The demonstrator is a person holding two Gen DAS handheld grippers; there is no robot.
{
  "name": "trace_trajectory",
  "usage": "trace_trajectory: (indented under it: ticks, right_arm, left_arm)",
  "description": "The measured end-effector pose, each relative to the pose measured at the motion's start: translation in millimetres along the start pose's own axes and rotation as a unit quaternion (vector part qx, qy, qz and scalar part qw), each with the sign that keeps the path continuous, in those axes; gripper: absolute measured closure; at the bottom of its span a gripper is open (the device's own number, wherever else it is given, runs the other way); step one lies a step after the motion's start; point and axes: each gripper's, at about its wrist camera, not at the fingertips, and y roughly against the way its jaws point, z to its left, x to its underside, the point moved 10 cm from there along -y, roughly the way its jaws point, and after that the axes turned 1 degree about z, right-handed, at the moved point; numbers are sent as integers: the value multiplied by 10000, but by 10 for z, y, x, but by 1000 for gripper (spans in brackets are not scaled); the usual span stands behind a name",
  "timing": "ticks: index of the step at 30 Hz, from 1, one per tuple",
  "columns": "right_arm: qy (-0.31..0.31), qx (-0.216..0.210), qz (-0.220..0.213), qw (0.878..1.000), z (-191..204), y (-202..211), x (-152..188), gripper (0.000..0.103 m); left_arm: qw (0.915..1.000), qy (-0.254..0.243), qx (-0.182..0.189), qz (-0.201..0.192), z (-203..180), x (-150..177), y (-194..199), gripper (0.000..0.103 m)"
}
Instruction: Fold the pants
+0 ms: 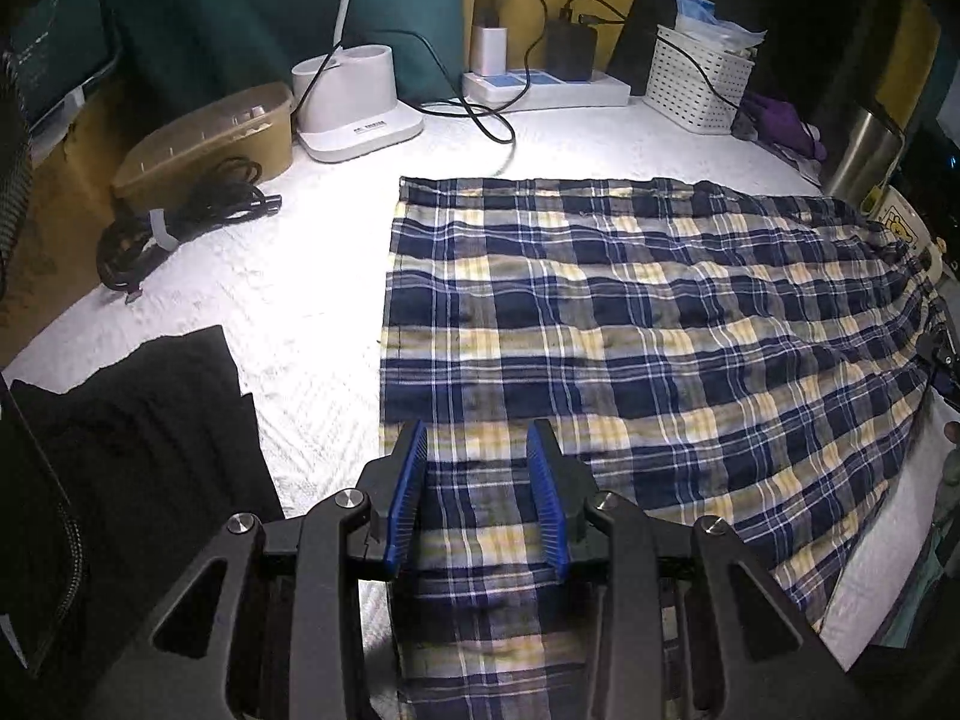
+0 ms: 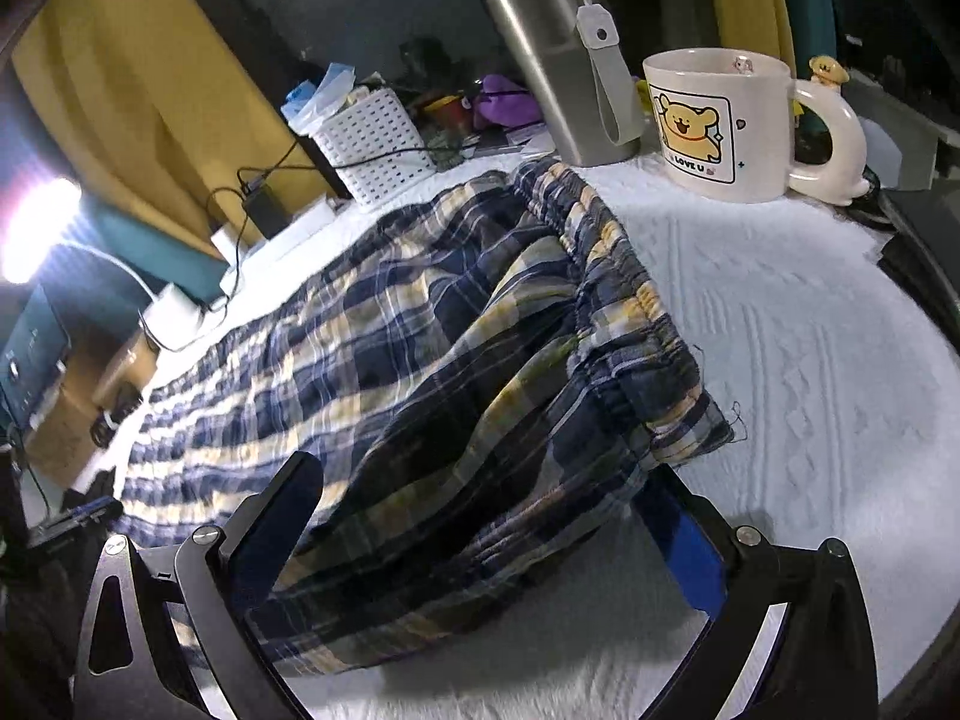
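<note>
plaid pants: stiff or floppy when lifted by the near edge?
Probably floppy: the plaid pants sag and crease between the right gripper fingers. Likely light: thin woven cloth lies flat over the white table cover. The gathered waistband may bunch rather than hold a straight fold line.

I see the pants (image 1: pixel 630 312) as thin woven plaid cloth, matt and creased. Under them the table cover (image 1: pixel 288 276) looks white, textured, quilted fabric. My left gripper (image 1: pixel 477 498) has matt black arms with ribbed blue pads. Far right, the tumbler (image 2: pixel 558 66) is brushed metal; the mug (image 2: pixel 726 120) is glossy ceramic.
</note>
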Motion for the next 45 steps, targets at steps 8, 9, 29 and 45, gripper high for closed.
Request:
trace_trajectory:
  ticks: [8,9,29,45]
  right_arm:
    - [-232,346,29,9991,-228,143,19,0]
    - [-268,254,23,9993,-239,156,36,0]
    - [-930,-953,-38,9911,-70,-249,-307,68]
    - [-722,-413,-740,9938,-422,247,-629,91]
  left_arm:
    - [9999,62,-41,-87,-35,-76,1,69]
    - [9999,94,-39,-89,-30,-82,-12,69]
    - [9993,252,57,-260,75,-140,28,69]
    - [9988,210,177,-394,-3,-166,174,69]
